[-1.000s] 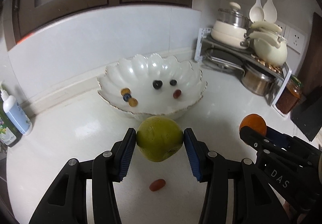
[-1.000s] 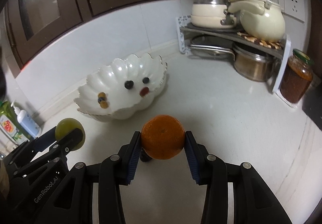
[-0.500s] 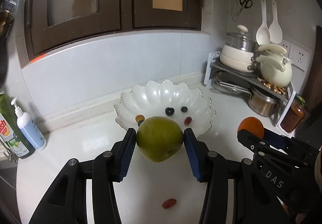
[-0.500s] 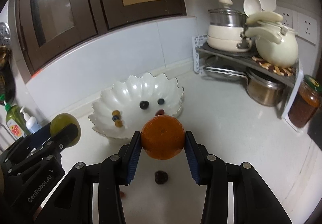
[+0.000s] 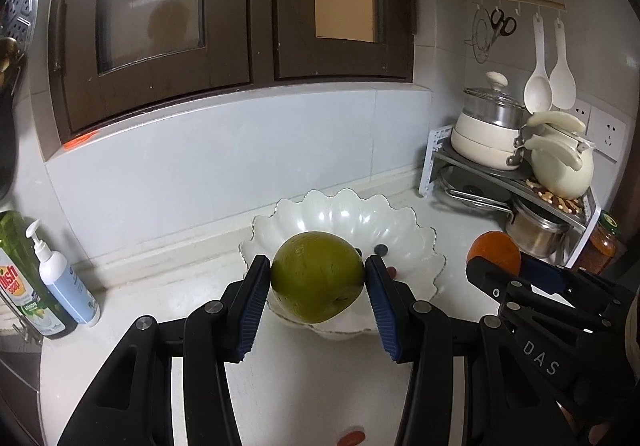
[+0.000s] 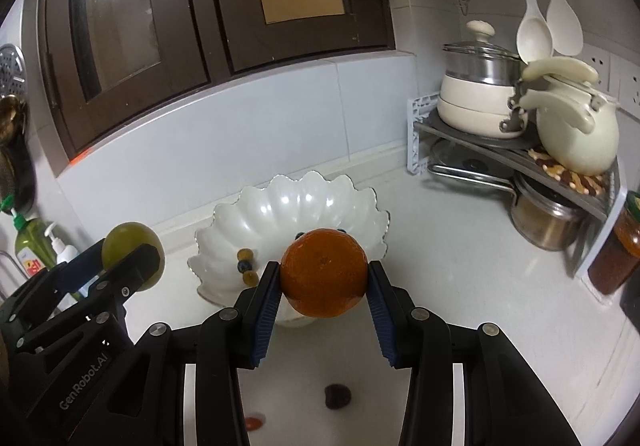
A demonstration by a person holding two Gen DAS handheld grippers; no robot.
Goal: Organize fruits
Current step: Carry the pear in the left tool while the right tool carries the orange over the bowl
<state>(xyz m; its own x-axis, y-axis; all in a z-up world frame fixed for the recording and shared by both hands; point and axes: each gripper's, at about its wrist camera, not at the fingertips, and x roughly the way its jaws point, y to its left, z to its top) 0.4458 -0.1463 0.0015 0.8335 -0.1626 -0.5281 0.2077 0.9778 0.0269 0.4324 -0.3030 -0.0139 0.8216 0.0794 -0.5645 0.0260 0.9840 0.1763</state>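
Observation:
My left gripper (image 5: 318, 278) is shut on a green round fruit (image 5: 318, 276), held in the air in front of the white scalloped bowl (image 5: 404, 221). My right gripper (image 6: 323, 278) is shut on an orange (image 6: 323, 272), also raised before the bowl (image 6: 280, 205). Each gripper shows in the other's view: the orange (image 5: 494, 248) at the right, the green fruit (image 6: 130, 246) at the left. Several small berries and grapes lie in the bowl, among them a blueberry (image 5: 382, 249) and a cluster (image 6: 246, 266). On the counter below lie a red grape (image 5: 353, 437) and a dark berry (image 6: 337, 396).
A corner rack (image 6: 520, 153) with pots, a cream kettle (image 6: 576, 137) and a steel pot stands at the back right, a jar (image 6: 616, 250) beside it. Soap bottles (image 5: 60, 278) stand at the left by the tiled wall. Dark cabinet doors hang above.
Both grippers have risen with their fruit and tilted up. The bowl has dropped lower in view, now partly hidden behind the held fruit. More cabinet and wall show.

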